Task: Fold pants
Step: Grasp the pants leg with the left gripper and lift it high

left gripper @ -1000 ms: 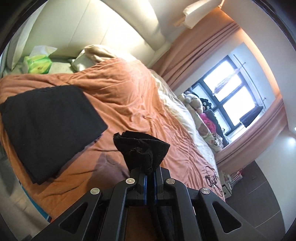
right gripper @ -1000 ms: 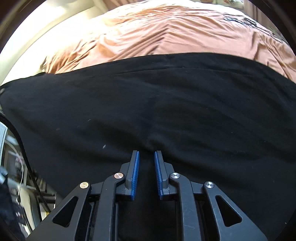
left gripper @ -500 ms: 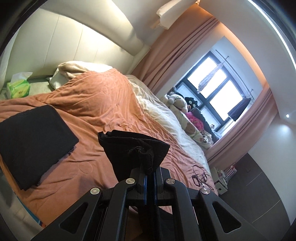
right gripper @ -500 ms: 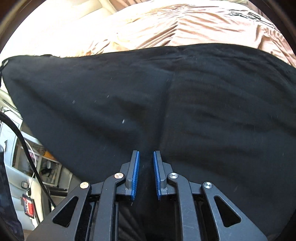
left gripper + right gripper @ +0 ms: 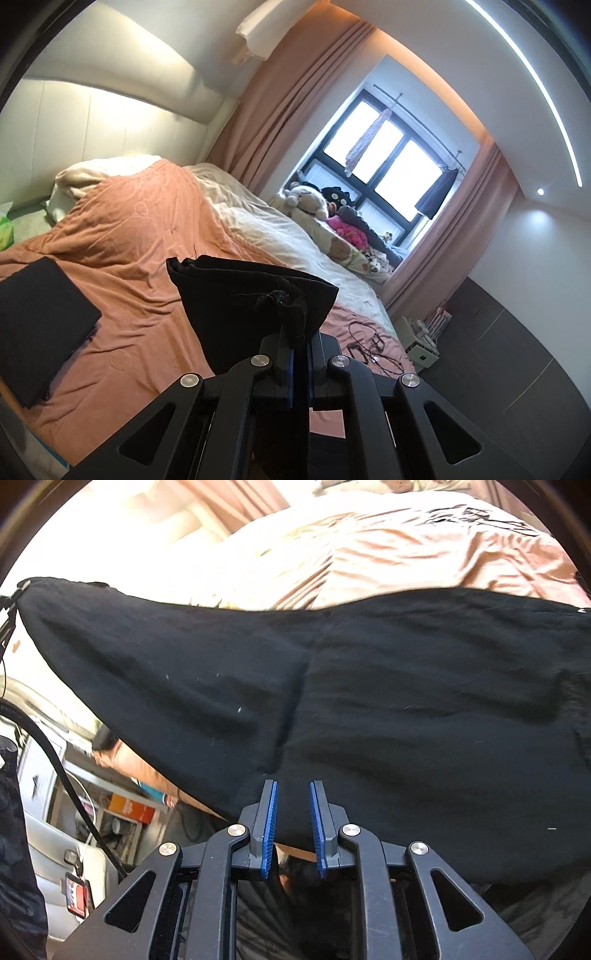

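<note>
My left gripper [image 5: 300, 341] is shut on a bunched corner of the black pants [image 5: 255, 295] and holds it up above the orange bedspread [image 5: 147, 240]. In the right wrist view the same black pants [image 5: 369, 701] hang stretched wide across the frame. My right gripper [image 5: 292, 794] is slightly open, its blue pads close against the cloth's lower edge with the fabric not pinched between them. A folded black garment [image 5: 37, 325] lies flat at the bed's left edge.
Pillows [image 5: 96, 173] and a green tissue pack [image 5: 5, 232] lie at the bed's head. Stuffed toys [image 5: 314, 199] sit by the window. Cables and glasses [image 5: 369, 347] lie near the bed's foot. Shelves and clutter [image 5: 110, 812] show below the cloth on the left.
My left gripper has risen and tilted up with the pants corner. The pants have lifted off the bed. My right gripper's pads have parted and the cloth edge has slipped forward out of them.
</note>
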Motion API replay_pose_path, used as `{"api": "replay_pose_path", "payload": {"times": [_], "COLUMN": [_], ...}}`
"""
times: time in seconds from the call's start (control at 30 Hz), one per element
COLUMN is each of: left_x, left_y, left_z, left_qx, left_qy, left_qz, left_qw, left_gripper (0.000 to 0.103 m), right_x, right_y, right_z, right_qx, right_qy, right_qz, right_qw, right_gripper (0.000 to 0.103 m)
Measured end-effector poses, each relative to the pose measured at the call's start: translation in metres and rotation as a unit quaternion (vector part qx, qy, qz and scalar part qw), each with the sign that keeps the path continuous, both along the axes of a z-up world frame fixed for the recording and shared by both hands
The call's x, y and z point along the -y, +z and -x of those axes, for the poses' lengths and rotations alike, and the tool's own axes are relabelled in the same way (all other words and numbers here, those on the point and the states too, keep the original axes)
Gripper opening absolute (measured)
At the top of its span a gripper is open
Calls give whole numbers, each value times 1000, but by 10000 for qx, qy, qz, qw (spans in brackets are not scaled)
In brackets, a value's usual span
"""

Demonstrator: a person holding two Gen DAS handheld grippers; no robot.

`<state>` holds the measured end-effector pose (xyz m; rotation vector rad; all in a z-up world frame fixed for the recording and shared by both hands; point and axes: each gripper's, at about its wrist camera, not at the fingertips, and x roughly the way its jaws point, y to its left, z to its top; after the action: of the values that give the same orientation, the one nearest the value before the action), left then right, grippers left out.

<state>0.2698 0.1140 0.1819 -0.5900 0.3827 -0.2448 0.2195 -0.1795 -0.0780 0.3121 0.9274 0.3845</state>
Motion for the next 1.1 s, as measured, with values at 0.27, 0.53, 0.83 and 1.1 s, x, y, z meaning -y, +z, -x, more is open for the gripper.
{"api": "replay_pose_path", "payload": {"times": [0.27,0.53,0.83,1.1], "left_x": [52,114,180,233], "left_y": [41,70,94,101], "left_z": [-5,-5,-6,-9], "left_qx": [239,418,515,491], "left_qy": [-357,-649,-889,-1094], "left_qz": [-297,-630,-876,-1027], "left_qw": [9986,9950,9908,9875], "left_gripper": [5,5,5,5], "right_x": [57,120,167,192], "right_y": [23,32,39,47], "right_z": [31,67,109,148], "right_qx": [527,762,1031,1240], "right_qy": [-682,-1216,-1517,-1667], "right_qz": [-208,-522,-653,-565], "right_qw": [9961,9883,9809,9766], "right_gripper": [67,67,67,79]}}
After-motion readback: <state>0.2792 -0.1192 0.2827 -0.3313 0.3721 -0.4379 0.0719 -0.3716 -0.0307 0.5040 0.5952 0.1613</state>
